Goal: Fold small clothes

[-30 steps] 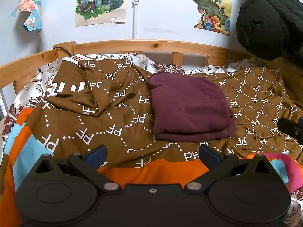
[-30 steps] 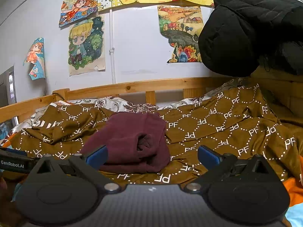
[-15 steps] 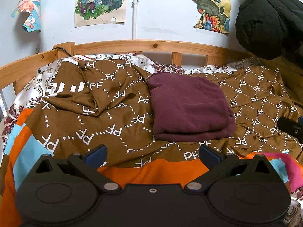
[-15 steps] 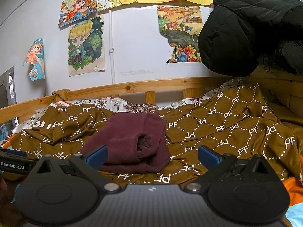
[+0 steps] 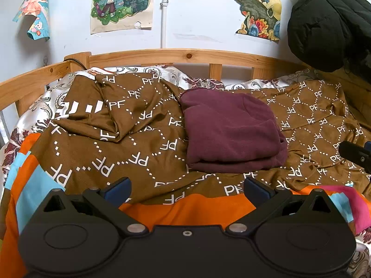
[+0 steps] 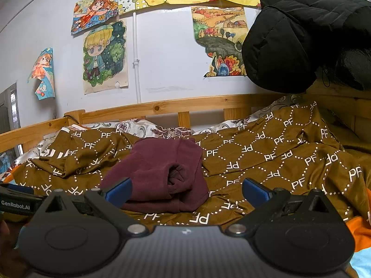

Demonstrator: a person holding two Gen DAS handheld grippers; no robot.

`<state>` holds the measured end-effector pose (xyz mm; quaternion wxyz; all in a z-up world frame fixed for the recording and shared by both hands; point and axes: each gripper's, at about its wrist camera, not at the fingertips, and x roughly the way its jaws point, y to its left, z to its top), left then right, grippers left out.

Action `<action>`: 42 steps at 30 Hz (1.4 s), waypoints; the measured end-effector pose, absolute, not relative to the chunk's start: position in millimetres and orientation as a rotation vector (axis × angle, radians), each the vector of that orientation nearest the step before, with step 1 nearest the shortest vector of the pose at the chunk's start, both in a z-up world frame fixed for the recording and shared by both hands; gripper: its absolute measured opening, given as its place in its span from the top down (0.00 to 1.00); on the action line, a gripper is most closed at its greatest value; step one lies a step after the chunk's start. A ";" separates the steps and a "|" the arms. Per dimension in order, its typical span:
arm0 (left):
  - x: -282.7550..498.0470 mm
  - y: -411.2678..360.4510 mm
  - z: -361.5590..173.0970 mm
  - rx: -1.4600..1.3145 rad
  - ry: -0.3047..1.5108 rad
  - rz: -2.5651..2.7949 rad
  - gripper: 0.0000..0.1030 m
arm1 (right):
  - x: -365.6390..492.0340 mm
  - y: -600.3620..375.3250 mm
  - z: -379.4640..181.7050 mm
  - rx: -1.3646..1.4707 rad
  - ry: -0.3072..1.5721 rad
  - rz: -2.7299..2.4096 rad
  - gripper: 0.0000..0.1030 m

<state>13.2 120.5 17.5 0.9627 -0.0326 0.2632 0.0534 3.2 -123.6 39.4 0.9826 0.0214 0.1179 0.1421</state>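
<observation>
A maroon garment (image 5: 229, 129) lies folded in a compact stack on the brown patterned bedspread (image 5: 129, 153); it also shows in the right wrist view (image 6: 160, 173), with a rolled fold facing me. My left gripper (image 5: 185, 188) is open and empty, held back from the garment over the orange part of the cover. My right gripper (image 6: 185, 191) is open and empty, just in front of the garment's near edge. The other gripper shows at the edge of each view: the right one (image 5: 357, 154) and the left one (image 6: 16, 200).
A wooden bed rail (image 5: 185, 56) runs along the back and left. A black padded jacket (image 5: 329, 20) hangs at the upper right. An orange, blue and pink blanket (image 5: 190, 208) covers the near side. Posters hang on the white wall (image 6: 162, 53).
</observation>
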 end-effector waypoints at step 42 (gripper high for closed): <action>12.8 121.1 14.3 -0.061 0.538 0.095 0.01 | 1.4 -121.0 41.1 0.049 0.239 0.282 0.00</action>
